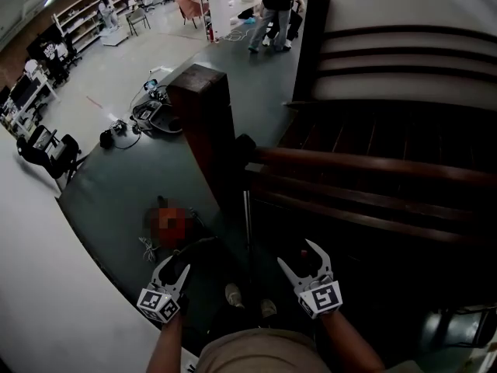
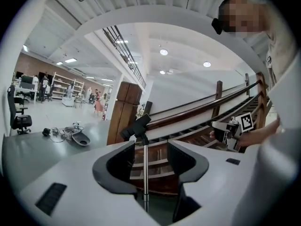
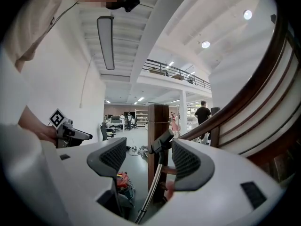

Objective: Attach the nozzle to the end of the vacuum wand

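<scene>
A thin metal vacuum wand (image 1: 247, 217) stands upright against the stair rail, with a black nozzle (image 1: 245, 148) on its top end. My left gripper (image 1: 172, 264) and right gripper (image 1: 297, 253) are held low, short of the wand, both open and empty. In the left gripper view the wand (image 2: 145, 173) and nozzle (image 2: 136, 126) show beyond the open jaws of the left gripper (image 2: 150, 157). The right gripper view shows the wand (image 3: 153, 192) and nozzle (image 3: 162, 141) past the right gripper (image 3: 148, 157). A red vacuum body (image 3: 123, 180) lies on the floor.
A dark wooden newel post (image 1: 203, 123) and handrail (image 1: 373, 165) stand just ahead, with stairs to the right. A white wall runs along the left. Cables and gear (image 1: 151, 115) lie on the floor beyond; an office chair (image 1: 46, 150) and people (image 1: 272, 14) are farther off.
</scene>
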`<act>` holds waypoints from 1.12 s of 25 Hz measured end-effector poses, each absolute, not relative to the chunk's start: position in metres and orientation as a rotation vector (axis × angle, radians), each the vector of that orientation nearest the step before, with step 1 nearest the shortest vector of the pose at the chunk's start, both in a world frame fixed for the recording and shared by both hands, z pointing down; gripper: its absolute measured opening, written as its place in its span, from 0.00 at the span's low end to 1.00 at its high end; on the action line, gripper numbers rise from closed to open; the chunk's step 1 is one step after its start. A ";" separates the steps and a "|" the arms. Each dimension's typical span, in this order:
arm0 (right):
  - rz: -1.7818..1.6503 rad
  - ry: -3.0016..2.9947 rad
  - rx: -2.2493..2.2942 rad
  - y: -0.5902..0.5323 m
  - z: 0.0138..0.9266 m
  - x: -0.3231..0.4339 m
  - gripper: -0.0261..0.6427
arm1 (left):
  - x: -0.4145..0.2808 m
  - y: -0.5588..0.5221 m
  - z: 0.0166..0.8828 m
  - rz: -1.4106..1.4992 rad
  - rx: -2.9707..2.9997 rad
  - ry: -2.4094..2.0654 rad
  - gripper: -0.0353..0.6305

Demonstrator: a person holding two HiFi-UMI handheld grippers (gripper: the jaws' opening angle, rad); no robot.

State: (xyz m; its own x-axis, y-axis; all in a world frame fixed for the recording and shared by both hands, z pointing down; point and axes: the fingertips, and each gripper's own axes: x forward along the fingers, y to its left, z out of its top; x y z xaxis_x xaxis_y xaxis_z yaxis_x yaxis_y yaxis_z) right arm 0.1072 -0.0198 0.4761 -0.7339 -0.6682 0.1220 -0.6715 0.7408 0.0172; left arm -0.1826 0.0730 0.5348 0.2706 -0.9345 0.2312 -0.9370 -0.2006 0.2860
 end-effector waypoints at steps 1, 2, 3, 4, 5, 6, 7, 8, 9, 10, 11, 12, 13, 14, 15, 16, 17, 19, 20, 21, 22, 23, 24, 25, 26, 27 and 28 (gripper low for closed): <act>0.037 -2.827 1.075 -0.017 0.475 0.107 0.51 | -0.183 0.081 0.532 0.010 2.173 -1.722 0.39; 0.032 -2.836 1.062 -0.014 0.473 0.106 0.50 | -0.182 0.089 0.529 0.012 2.165 -1.743 0.39; 0.029 -2.844 1.053 -0.011 0.471 0.106 0.51 | -0.180 0.096 0.527 0.012 2.157 -1.761 0.39; 0.028 -2.843 1.046 -0.009 0.470 0.106 0.51 | -0.178 0.102 0.526 0.011 2.148 -1.777 0.39; 0.026 -2.834 1.038 -0.007 0.469 0.107 0.50 | -0.175 0.109 0.526 0.008 2.139 -1.791 0.39; 0.023 -2.829 1.024 -0.004 0.470 0.108 0.50 | -0.172 0.115 0.526 0.004 2.128 -1.803 0.39; 0.023 -2.831 1.009 0.000 0.470 0.109 0.50 | -0.169 0.122 0.526 0.002 2.116 -1.815 0.39; 0.026 -2.833 0.999 0.003 0.470 0.110 0.50 | -0.166 0.129 0.527 0.002 2.103 -1.827 0.39; 0.030 -2.832 0.990 0.007 0.471 0.111 0.50 | -0.163 0.135 0.529 0.003 2.090 -1.838 0.39; 0.033 -2.833 0.979 0.011 0.473 0.113 0.50 | -0.161 0.142 0.530 0.005 2.077 -1.849 0.39; 0.034 -2.836 0.964 0.016 0.475 0.113 0.50 | -0.159 0.149 0.532 0.006 2.064 -1.857 0.39; 0.031 -2.845 0.945 0.021 0.478 0.114 0.50 | -0.156 0.155 0.535 0.008 2.052 -1.864 0.39; 0.026 -2.864 0.922 0.027 0.479 0.113 0.50 | -0.153 0.161 0.537 0.008 2.040 -1.870 0.39; 0.019 -2.889 0.899 0.033 0.481 0.112 0.50 | -0.150 0.167 0.540 0.008 2.029 -1.875 0.39; 0.014 -2.907 0.877 0.038 0.482 0.112 0.50 | -0.147 0.172 0.542 0.006 2.019 -1.880 0.39; 0.013 -2.915 0.857 0.044 0.485 0.112 0.50 | -0.144 0.178 0.545 0.006 2.009 -1.885 0.38; 0.013 -2.916 0.840 0.049 0.488 0.112 0.50 | -0.141 0.183 0.548 0.007 2.000 -1.889 0.38; 0.009 -2.914 0.808 0.058 0.494 0.112 0.50 | -0.137 0.194 0.554 0.009 1.983 -1.895 0.38; 0.001 -2.914 0.793 0.062 0.497 0.113 0.50 | -0.135 0.198 0.557 0.008 1.976 -1.896 0.38; -0.007 -2.913 0.778 0.065 0.499 0.113 0.49 | -0.133 0.201 0.559 0.005 1.969 -1.897 0.38; -0.012 -2.912 0.767 0.068 0.501 0.113 0.48 | -0.130 0.204 0.561 0.003 1.963 -1.896 0.38; -0.010 -2.909 0.760 0.070 0.502 0.114 0.47 | -0.128 0.207 0.563 0.001 1.958 -1.894 0.38; -0.005 -2.906 0.757 0.073 0.503 0.114 0.46 | -0.125 0.210 0.564 0.000 1.956 -1.889 0.38; -0.001 -2.903 0.756 0.076 0.504 0.114 0.45 | -0.123 0.212 0.566 0.002 1.955 -1.883 0.38; -0.002 -2.900 0.757 0.079 0.505 0.114 0.44 | -0.120 0.214 0.568 0.006 1.956 -1.874 0.38; -0.003 -2.898 0.759 0.081 0.506 0.114 0.42 | -0.118 0.216 0.571 0.011 1.957 -1.864 0.38; -0.001 -2.894 0.765 0.083 0.507 0.114 0.41 | -0.116 0.217 0.574 0.016 1.958 -1.852 0.38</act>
